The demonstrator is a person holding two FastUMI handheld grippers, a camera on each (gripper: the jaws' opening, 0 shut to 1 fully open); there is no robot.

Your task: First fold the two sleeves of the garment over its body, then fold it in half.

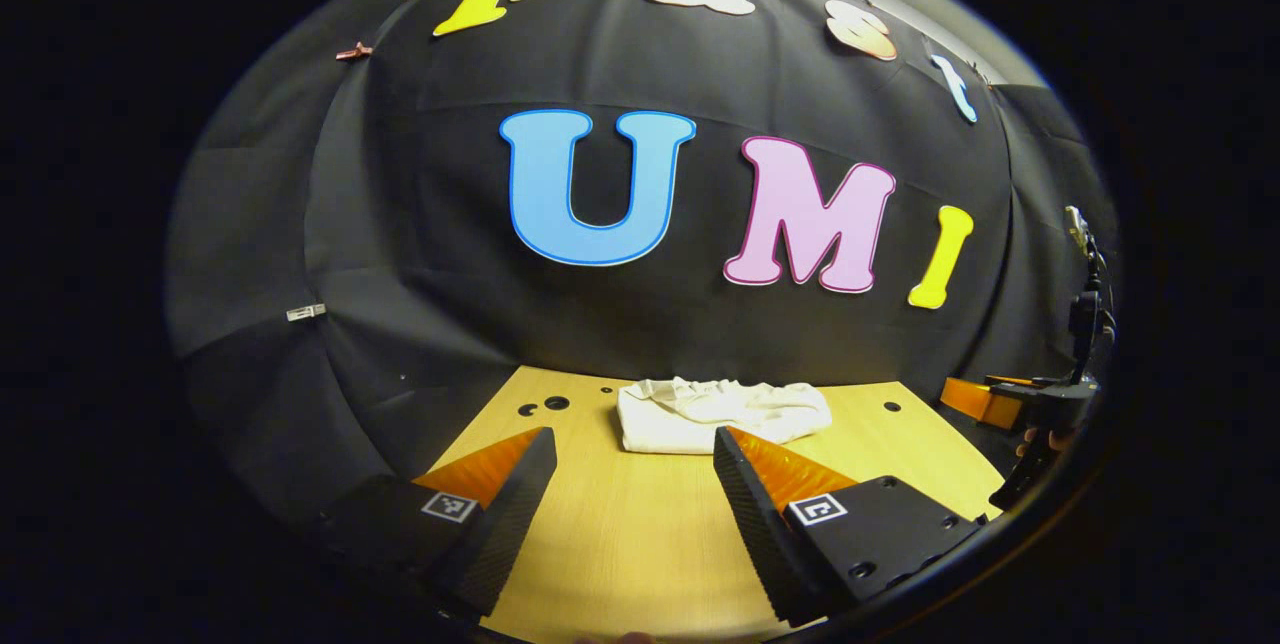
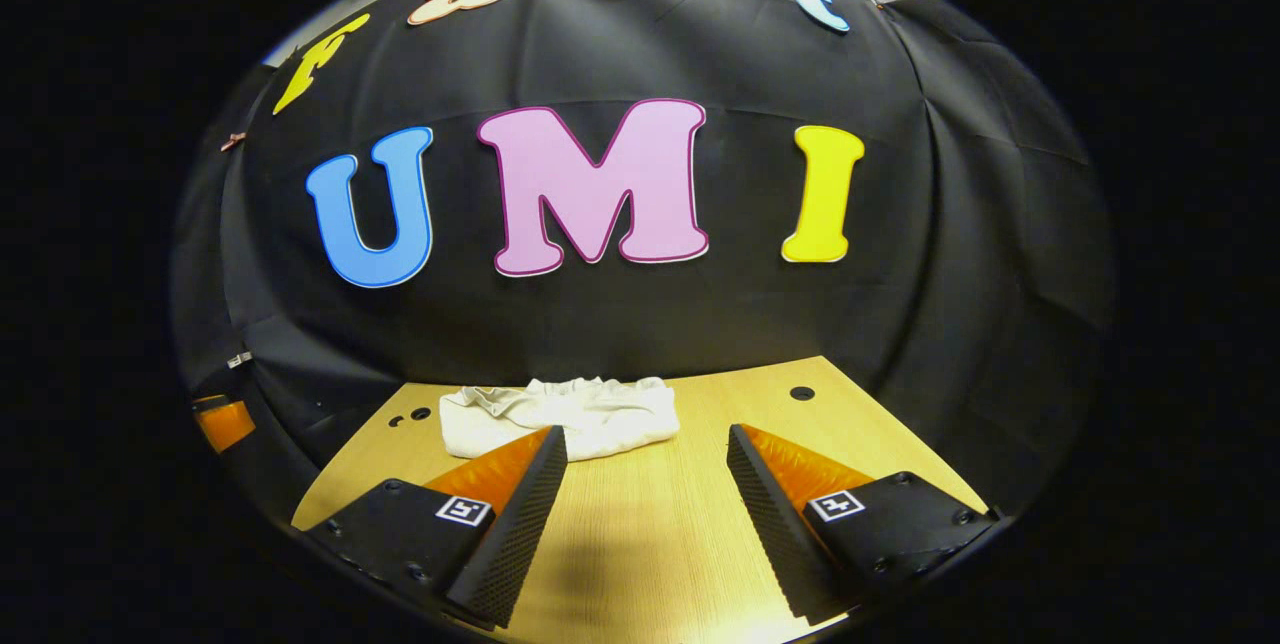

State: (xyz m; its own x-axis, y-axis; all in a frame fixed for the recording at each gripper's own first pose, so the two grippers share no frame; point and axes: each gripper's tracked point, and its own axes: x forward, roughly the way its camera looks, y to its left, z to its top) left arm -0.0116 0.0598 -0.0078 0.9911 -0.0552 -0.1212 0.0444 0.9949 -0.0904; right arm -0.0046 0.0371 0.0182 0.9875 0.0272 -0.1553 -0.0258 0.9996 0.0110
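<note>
A folded white cloth garment (image 1: pixel 720 414) lies low in the centre of the left gripper view, at the far edge of the pale wooden tabletop (image 1: pixel 620 534). The left gripper (image 1: pixel 635 449) and the right gripper (image 2: pixel 648 444) sit at the bottom of their own views, fingers apart and holding nothing.

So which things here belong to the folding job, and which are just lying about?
Belongs to the job:
- white garment, bunched in a compact heap
- left tool, open
- right tool, open

Just there:
- wooden table, with holes near its far edge
</note>
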